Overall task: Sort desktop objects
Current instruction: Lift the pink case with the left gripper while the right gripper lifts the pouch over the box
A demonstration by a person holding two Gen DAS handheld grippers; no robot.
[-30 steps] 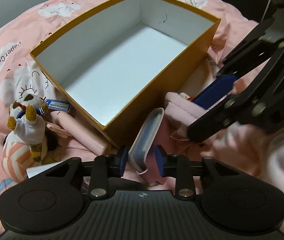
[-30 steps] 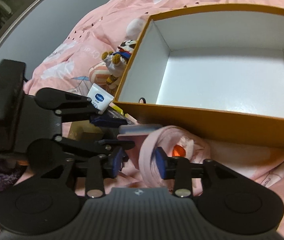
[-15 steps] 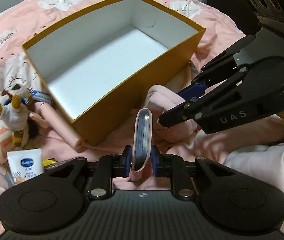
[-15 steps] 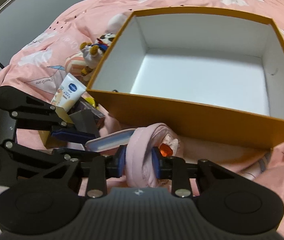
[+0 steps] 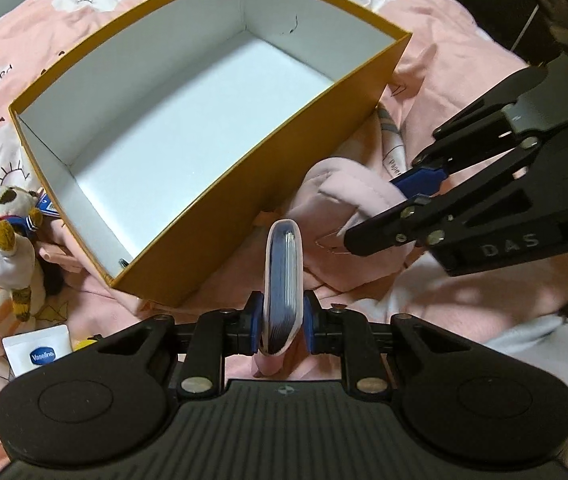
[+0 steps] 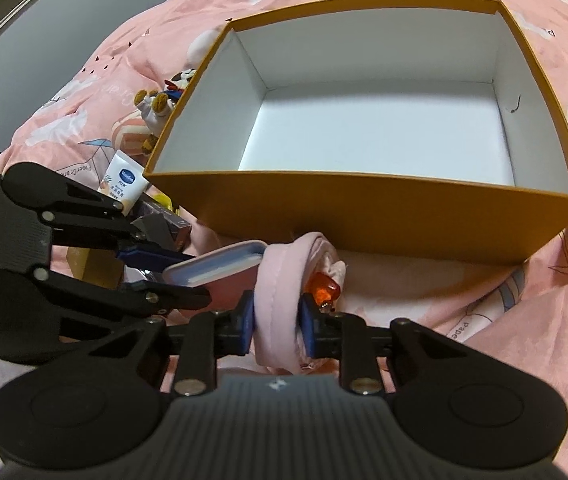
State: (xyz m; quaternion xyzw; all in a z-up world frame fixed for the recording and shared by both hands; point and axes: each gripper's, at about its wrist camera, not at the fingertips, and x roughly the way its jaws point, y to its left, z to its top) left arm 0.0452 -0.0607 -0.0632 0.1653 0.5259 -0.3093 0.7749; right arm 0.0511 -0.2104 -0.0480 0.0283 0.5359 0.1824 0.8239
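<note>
Resting between left claw (image 5: 282,326) pads: pink case (image 5: 282,280)

Box (image 5: 323,128): orange-brown outside, white inside. Bedcover (image 6: 563,280): pink w/ white clouds, black "PaperCrane" lettering. Soft pouch (image 6: 280,300): pale pink, orange charm (image 6: 323,289) attached. Flat case (image 5: 282,284): pink rim, dark blue face. Plush toy (image 5: 2,236): white/brown, pink-striped base. Tube (image 5: 40,350): white, blue logo. Gripper pads (image 6: 307,328): blue; bodies black.

pink bedspread (image 5: 435,60), open box (image 5: 323,128), plush toy (image 5: 4,240)
</note>
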